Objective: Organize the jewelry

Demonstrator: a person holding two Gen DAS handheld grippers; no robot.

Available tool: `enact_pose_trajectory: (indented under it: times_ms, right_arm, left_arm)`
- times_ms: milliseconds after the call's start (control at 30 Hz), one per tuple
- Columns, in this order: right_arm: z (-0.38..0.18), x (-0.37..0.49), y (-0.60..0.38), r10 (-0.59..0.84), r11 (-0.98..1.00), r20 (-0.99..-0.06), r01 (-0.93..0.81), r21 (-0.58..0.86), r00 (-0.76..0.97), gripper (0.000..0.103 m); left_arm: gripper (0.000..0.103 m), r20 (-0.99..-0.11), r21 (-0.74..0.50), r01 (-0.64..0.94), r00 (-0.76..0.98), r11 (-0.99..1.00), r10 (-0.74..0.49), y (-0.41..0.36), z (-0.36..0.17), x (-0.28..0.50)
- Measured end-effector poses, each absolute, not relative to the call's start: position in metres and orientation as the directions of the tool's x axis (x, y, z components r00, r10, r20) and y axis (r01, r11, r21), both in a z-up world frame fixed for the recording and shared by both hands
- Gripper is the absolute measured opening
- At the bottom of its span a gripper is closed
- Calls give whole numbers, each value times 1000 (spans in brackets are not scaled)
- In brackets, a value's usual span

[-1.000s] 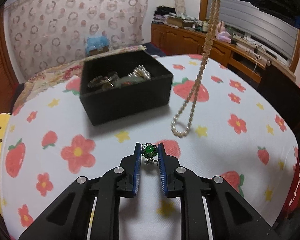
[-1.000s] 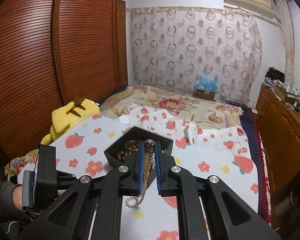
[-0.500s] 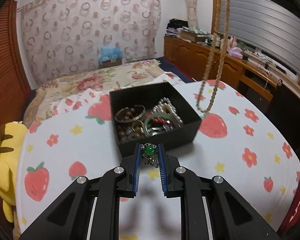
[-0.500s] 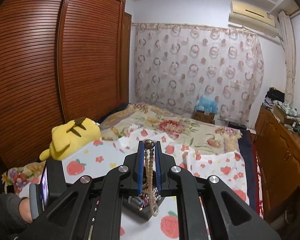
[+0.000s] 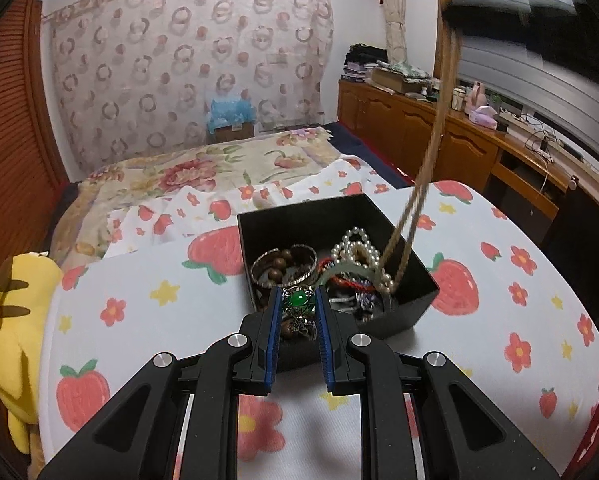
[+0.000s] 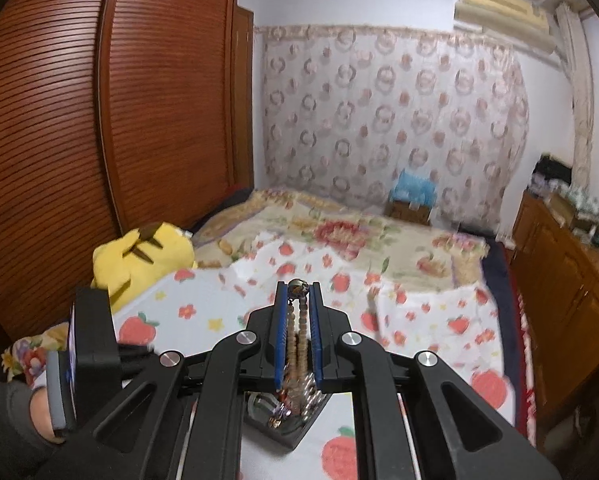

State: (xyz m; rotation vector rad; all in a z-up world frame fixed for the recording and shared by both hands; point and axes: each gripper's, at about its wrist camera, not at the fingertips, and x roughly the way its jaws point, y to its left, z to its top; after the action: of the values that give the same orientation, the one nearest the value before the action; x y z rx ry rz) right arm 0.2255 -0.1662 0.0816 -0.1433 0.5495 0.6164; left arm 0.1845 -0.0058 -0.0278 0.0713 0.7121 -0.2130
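Note:
A black open box (image 5: 415, 268) stands on the strawberry-print cloth and holds several bracelets and a white pearl string (image 5: 353, 246). My left gripper (image 5: 298, 300) is shut on a green-stone brooch (image 5: 298, 300) and holds it over the box's near edge. My right gripper (image 6: 298, 289) is shut on a long beige bead necklace (image 6: 298, 344), held high above the box (image 6: 283, 428). The necklace (image 5: 427, 168) hangs down blurred, and its lower end reaches into the box's right side.
A yellow plush toy (image 5: 11, 312) lies at the table's left edge. A bed with a floral cover (image 5: 203, 168) is behind the table. Wooden cabinets (image 5: 439, 136) run along the right. A wooden wardrobe (image 6: 99, 120) stands at the left.
My left gripper has moved forward with the brooch, from in front of the box to over its near edge. The necklace's lower end has swung from beside the box into it.

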Motion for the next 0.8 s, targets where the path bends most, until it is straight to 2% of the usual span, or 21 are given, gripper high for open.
enact_pose_trajectory:
  times_ms: [233,267,367,500,633,700,733,767,800]
  right_arm:
    - [43,230,-166,504,815,-586,-575,79,635,13]
    - [40,231,-166,505,815,-594,-573,88,626,16]
    - [37,228,-167,510,810,-592,-579,88,624,32]
    - [34,222,-176,514,811,-589,-577,95,624,33]
    - [29,215,-185,515,814,-591,-569,112,621,33]
    - [24,208,-191,511,819,-590,-562,114,625,33]
    - [22,204,-193,508,822,-589,-557,116,628,33]
    - [21,202,-196,507,826,-587,-552,120,631,33]
    - [19,198,-199,503,831,-585,-543,124,636,33]
  left_arm:
    - [16,-656,-30,200,735,979,-170,-9,-28,212]
    - [16,-657,-33,194,735,980,-168,-9,-29,216]
    - [16,-660,-47,176,733,983,-163,-11,-30,223]
    - [18,-656,-47,171,738,984,-160,-11,-30,225]
    - [32,-648,-57,159,745,986,-158,-11,-27,222]
    - [46,-634,-56,146,759,988,-148,-8,-24,213]
    - [56,-626,-52,138,767,989,-140,-8,-23,209]
    - [62,-617,-46,134,775,990,-134,-7,-21,204]
    - [63,-613,-40,130,780,991,-127,-7,-20,200]
